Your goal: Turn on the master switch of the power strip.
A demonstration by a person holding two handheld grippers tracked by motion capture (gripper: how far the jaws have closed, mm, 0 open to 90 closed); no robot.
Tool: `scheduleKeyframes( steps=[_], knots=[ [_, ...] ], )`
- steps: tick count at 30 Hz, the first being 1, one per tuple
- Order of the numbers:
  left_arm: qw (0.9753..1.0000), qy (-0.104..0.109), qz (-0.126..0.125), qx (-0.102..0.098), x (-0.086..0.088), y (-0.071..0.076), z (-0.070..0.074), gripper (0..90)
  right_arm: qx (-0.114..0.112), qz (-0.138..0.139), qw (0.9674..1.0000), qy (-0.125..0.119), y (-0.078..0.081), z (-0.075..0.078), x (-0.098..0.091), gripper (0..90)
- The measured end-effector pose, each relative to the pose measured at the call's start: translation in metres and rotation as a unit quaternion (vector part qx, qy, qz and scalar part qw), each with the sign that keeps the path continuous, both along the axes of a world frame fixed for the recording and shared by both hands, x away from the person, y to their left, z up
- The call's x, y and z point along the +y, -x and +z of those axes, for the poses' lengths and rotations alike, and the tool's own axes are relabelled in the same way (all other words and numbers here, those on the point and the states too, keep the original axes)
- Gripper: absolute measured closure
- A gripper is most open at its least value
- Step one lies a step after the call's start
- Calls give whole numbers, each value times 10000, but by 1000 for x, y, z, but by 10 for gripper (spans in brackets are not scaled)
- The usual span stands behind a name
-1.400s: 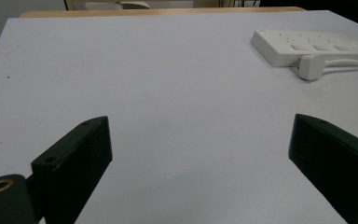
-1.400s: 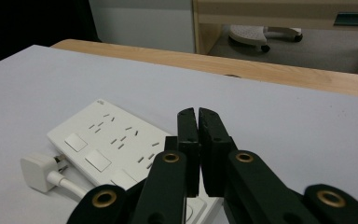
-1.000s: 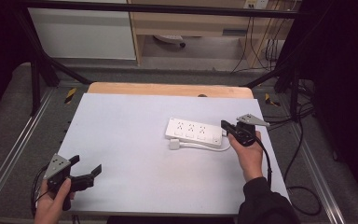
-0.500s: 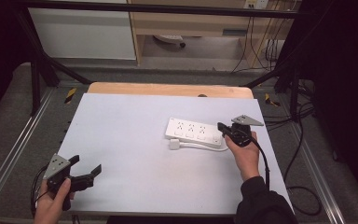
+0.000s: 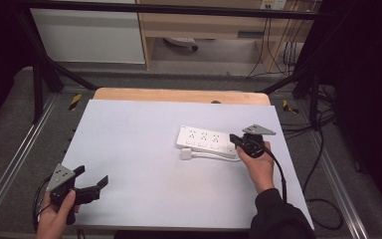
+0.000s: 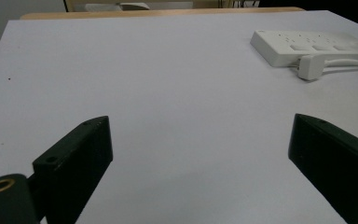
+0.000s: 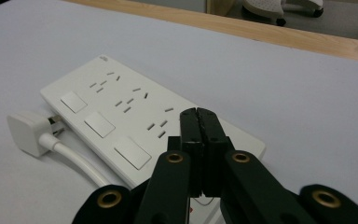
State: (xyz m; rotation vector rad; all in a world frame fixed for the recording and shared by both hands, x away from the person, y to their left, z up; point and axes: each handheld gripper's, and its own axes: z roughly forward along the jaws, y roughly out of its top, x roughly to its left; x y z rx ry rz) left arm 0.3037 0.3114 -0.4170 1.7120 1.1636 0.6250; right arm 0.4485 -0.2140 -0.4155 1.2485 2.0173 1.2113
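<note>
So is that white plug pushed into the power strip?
No, the plug lies on the table beside the power strip, its prongs bare.

Even overhead light brightens the pale bench [image 5: 139, 144], while the room around it falls into deep darkness. Shadows are faint and soft, without glare. Both gripper views blur the nearest black jaws; the high view is slightly grainy.
</note>
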Motion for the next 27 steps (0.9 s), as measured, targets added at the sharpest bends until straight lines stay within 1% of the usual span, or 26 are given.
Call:
scheduleKeyframes(
  steps=[1, 5, 13, 19, 20, 25, 27],
  knots=[
    [10000, 8, 3, -7, 0, 0, 0, 63, 7, -13, 10000, 53, 0, -1, 0, 900],
    [10000, 30, 17, -15, 0, 0, 0, 63, 27, -17, 10000, 73, 0, -2, -1, 900],
    [10000, 26, 26, -28, 1, 0, 1, 60, 161, -28, 9998, 108, 0, -6, 0, 900],
    [10000, 46, 19, -7, 0, 0, 0, 60, 208, -92, 9995, 208, -1, -8, -1, 900],
    [10000, 49, 21, -10, 0, 0, 0, 60, 257, -102, 9994, 195, 0, -8, -1, 900],
    [10000, 41, 16, -13, 0, 0, 0, 61, 299, -87, 9992, 239, -1, -11, -1, 900],
    [10000, 41, 15, -16, 0, 0, 0, 60, 321, -105, 9993, 171, 0, -13, -1, 900]
  ],
)
